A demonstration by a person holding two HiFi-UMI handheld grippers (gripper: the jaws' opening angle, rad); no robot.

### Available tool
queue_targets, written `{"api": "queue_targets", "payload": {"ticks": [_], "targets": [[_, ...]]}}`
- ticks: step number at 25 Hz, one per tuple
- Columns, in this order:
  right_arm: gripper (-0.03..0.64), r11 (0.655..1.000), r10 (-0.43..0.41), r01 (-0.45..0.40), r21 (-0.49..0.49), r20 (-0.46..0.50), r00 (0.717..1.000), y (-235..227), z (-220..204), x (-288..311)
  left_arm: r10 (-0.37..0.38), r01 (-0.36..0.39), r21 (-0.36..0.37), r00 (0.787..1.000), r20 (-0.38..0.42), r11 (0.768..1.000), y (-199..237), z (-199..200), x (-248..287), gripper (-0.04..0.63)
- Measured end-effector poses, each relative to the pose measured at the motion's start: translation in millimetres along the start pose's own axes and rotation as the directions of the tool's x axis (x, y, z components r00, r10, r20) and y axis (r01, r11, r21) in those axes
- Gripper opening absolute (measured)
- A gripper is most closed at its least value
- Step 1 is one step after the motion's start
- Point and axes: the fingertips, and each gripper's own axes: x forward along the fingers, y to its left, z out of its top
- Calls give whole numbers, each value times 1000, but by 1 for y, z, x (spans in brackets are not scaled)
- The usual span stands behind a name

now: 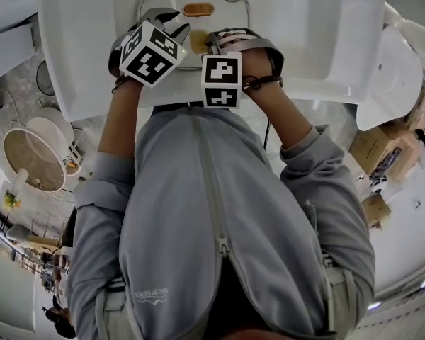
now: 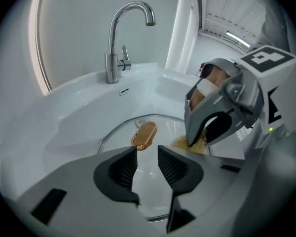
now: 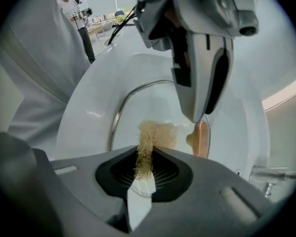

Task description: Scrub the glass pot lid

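Right gripper [image 3: 146, 168] pinched a tan scrubber [image 3: 155, 134] down onto the glass pot lid [image 3: 138, 107], which lay in the sink [image 2: 79, 112]. Left gripper [image 2: 147, 164], at its 1 o'clock, hung half-open and empty. Unbraced, the lid would likely skate under a hard stroke.

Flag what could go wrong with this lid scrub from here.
1. Left gripper: jaws open and empty, so the glass lid lies unheld in the sink and may skid under scrubbing.
2. Right gripper pinches only a thin edge of the scrub pad; it may pull free.
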Motion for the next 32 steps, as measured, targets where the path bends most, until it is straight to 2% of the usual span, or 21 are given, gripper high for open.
{"api": "queue_targets", "payload": {"ticks": [5,9,12,16,20,25,32], "targets": [[48,998,60,-60,-3,31,998,29,3,-3,7,-6,64,1000,-16,998,1,8,9,173],[48,996,92,-93,12,70,993,41,5,-6,19,-16,105,999,-32,994,8,15,18,190],[48,993,114,-118,29,99,988,46,3,-8,1,8,137,998,-64,990,9,16,31,196],[48,991,121,-127,44,127,985,45,0,-10,-22,32,136,997,-79,990,7,19,41,196],[48,993,91,-98,64,102,991,31,-11,-7,-29,43,151,995,-96,988,6,21,42,179],[48,988,58,-69,136,83,995,-7,-32,6,-33,49,156,994,-103,987,7,20,42,170],[48,982,27,-31,184,26,999,-56,-70,27,-37,54,170,994,-102,984,6,20,43,169]]}}
